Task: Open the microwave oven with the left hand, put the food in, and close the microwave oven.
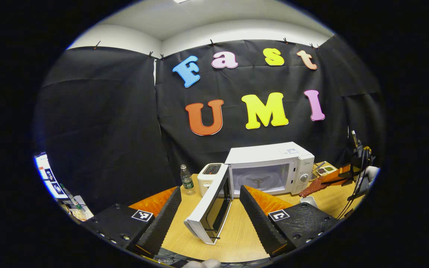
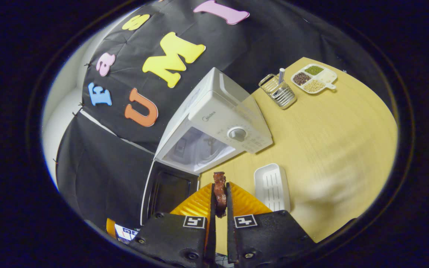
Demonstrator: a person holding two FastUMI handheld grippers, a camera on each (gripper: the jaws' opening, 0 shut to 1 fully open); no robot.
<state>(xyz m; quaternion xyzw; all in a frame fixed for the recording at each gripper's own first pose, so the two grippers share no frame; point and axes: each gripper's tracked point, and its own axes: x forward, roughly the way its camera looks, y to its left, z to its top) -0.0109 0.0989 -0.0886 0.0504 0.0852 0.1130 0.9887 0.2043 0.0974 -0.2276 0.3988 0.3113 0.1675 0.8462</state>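
The white microwave (image 1: pixel 270 163) stands at the back of the wooden table with its door (image 1: pixel 210 210) swung wide open toward me, and the glass turntable inside is bare. My left gripper (image 1: pixel 210 191) hovers open in front of it, one finger on either side of the door and touching nothing. Off to the right, a strip of reddish-brown food (image 1: pixel 313 188) hangs in the right gripper (image 1: pixel 343 176). In the right gripper view, my right gripper (image 2: pixel 220 195) is shut on that food (image 2: pixel 219 182), held tilted just in front of the microwave (image 2: pixel 222 119) and its open cavity (image 2: pixel 196 149).
A white toaster (image 1: pixel 210 175) and a water bottle (image 1: pixel 187 180) stand left of the microwave. An empty white tray (image 2: pixel 272 186) lies on the table (image 2: pixel 341 141) in front of the oven. A wire rack (image 2: pixel 277 91) and a divided dish of beans (image 2: pixel 313 79) sit behind.
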